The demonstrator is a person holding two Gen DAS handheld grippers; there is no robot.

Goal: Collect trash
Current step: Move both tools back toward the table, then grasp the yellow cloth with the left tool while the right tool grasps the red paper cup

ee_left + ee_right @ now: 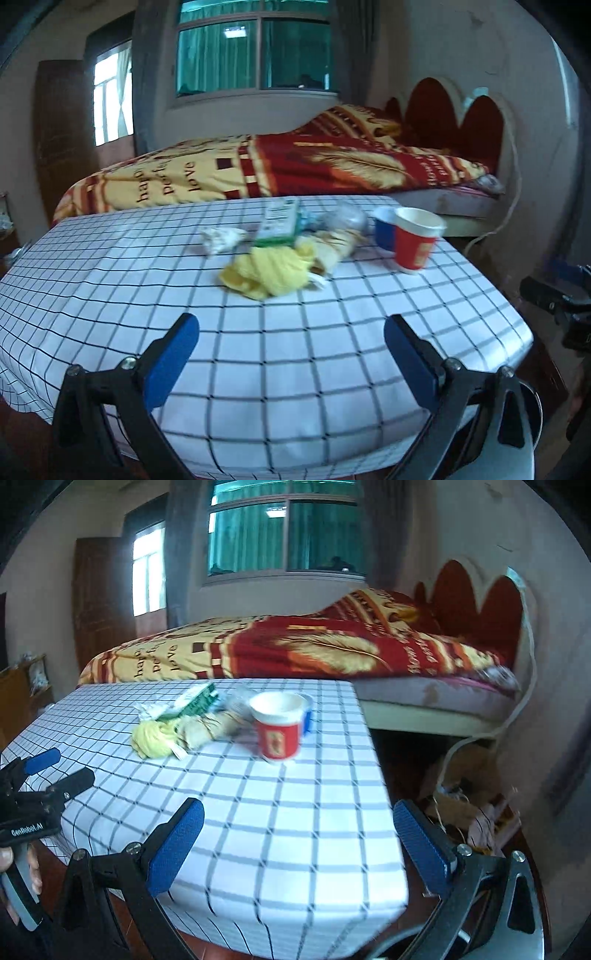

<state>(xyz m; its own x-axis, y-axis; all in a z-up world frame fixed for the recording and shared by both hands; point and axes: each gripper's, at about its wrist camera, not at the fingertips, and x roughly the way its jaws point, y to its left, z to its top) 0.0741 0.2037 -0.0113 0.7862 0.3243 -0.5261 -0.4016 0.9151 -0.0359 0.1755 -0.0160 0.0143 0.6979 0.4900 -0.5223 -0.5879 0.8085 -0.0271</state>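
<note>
Left wrist view: the left gripper [291, 334] hangs with jaws apart and empty, short of the yellow wrapper [267, 275] mid-table, probably light and crushable anywhere. Right wrist view: the right gripper [299, 825], equally agape, faces the red paper cup [279, 731], likely thin-walled, best pinched gently across its rim.

white black-checked tablecloth [280, 354], red cup [415, 240], blue cup [384, 230], yellow cloth [269, 275].

A checked tablecloth [280, 354] covers the table. Beyond it, at twelve o'clock, a bed [461, 218] lies under a red-and-yellow blanket [295, 162], with a green-curtained window [255, 51] above.
</note>
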